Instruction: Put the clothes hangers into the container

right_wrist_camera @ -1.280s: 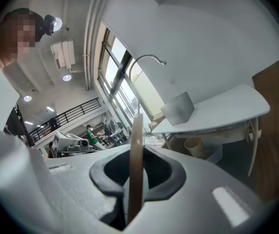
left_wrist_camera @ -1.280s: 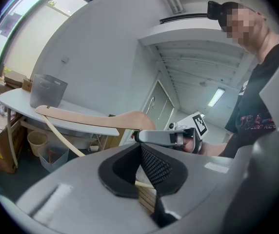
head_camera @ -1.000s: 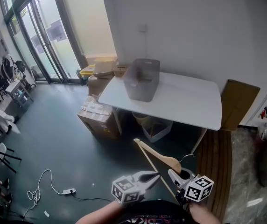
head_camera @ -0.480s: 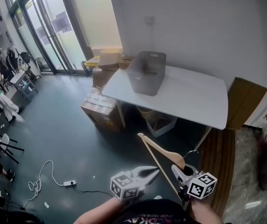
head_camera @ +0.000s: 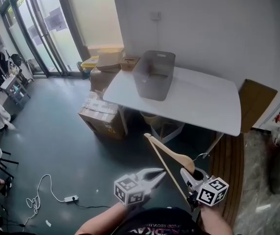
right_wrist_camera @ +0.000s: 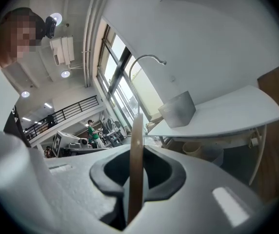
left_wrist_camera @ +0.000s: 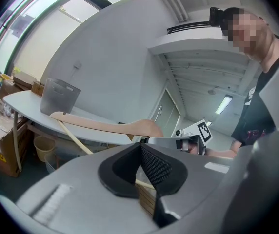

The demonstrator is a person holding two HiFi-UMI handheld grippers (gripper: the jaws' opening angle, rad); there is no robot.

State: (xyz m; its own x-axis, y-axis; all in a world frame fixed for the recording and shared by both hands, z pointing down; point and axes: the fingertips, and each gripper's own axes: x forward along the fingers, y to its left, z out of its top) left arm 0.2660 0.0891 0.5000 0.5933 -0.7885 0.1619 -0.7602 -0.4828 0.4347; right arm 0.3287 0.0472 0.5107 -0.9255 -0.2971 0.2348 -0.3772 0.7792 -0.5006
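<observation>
A wooden clothes hanger (head_camera: 172, 156) with a metal hook hangs in the air in front of me, low in the head view. My right gripper (head_camera: 186, 174) is shut on its wooden body near the hook; the wood stands edge-on between the pads (right_wrist_camera: 135, 152). My left gripper (head_camera: 160, 172) has its jaws closed, with the hanger's thin bar running between them (left_wrist_camera: 140, 147). The grey container (head_camera: 153, 75) stands on the left part of the white table (head_camera: 203, 104), well beyond both grippers. It also shows in the gripper views (left_wrist_camera: 59, 96) (right_wrist_camera: 177, 108).
Cardboard boxes (head_camera: 103, 119) sit on the floor left of the table, more behind it. Bins (head_camera: 167, 129) stand under the table. A cable with a power strip (head_camera: 71, 199) lies on the dark floor. A cardboard sheet (head_camera: 255, 104) leans at the right.
Both grippers have carried the hanger a little toward the table, keeping their hold. The table and container look slightly nearer.
</observation>
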